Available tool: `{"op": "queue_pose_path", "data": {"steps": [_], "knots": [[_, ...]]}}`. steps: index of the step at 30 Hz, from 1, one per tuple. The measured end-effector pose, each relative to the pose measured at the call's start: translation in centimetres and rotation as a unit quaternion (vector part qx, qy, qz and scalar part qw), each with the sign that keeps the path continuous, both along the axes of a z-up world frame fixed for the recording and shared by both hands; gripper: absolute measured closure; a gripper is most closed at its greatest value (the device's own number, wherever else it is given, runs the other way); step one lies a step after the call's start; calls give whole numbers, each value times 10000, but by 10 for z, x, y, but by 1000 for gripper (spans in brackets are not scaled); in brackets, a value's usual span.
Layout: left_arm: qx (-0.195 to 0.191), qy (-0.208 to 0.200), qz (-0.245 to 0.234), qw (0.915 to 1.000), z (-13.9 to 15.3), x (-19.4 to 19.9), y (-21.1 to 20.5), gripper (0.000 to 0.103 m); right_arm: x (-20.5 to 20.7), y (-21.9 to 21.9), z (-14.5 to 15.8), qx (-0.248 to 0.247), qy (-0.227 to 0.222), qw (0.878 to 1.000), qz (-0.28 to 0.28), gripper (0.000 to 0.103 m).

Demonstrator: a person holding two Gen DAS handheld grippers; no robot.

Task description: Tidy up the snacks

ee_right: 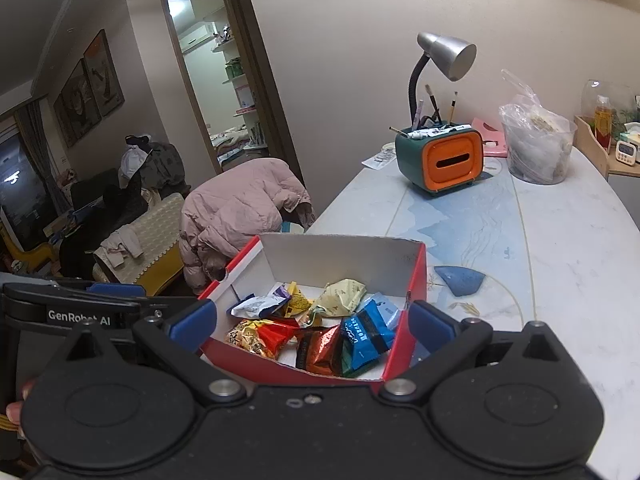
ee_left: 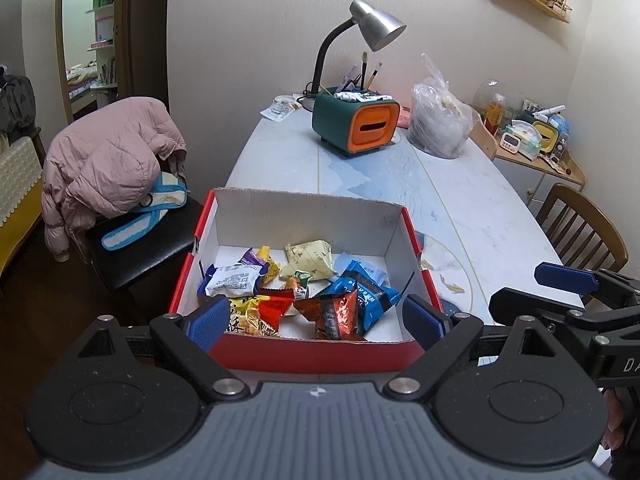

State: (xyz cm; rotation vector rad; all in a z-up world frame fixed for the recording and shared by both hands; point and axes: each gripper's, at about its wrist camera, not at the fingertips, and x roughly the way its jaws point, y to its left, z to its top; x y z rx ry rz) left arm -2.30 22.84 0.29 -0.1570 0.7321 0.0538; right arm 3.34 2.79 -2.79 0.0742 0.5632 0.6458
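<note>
1 red box (ee_left: pixel 312 354) w/ approx 9 snack packets (ee_left: pixel 236 280) – 1 lamp (ee_left: pixel 376 26), 1 plastic bag (ee_left: pixel 438 120)

A red box (ee_right: pixel 416 284) with white walls inside sits on the pale table (ee_right: pixel 560 248); it holds many snack packs; a blue pack (ee_right: pixel 366 336) lies beside a shiny brown pack (ee_right: pixel 318 350), and a pale yellow pack (ee_right: pixel 340 294) lies behind them; the right gripper (ee_right: pixel 312 322) has its blue fingers (ee_right: pixel 432 322) spread wide, one at each side of the box, holding nothing; the left gripper (ee_right: pixel 116 294) shows at the left edge; a green and orange box (ee_right: pixel 444 160) stands farther back beside a grey lamp (ee_right: pixel 448 54) and a clear bag (ee_right: pixel 536 140); a pink coat (ee_right: pixel 236 208) hangs off to the left.
</note>
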Motion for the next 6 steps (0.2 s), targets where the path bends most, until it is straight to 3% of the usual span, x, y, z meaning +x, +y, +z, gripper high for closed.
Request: {"op": "queue_pose_path", "data": {"steps": [6], "knots": [[-5,68,-22,10000,-3,2,-2,9,-1,-4,-3,-9,61,9999,-120,1]]}}
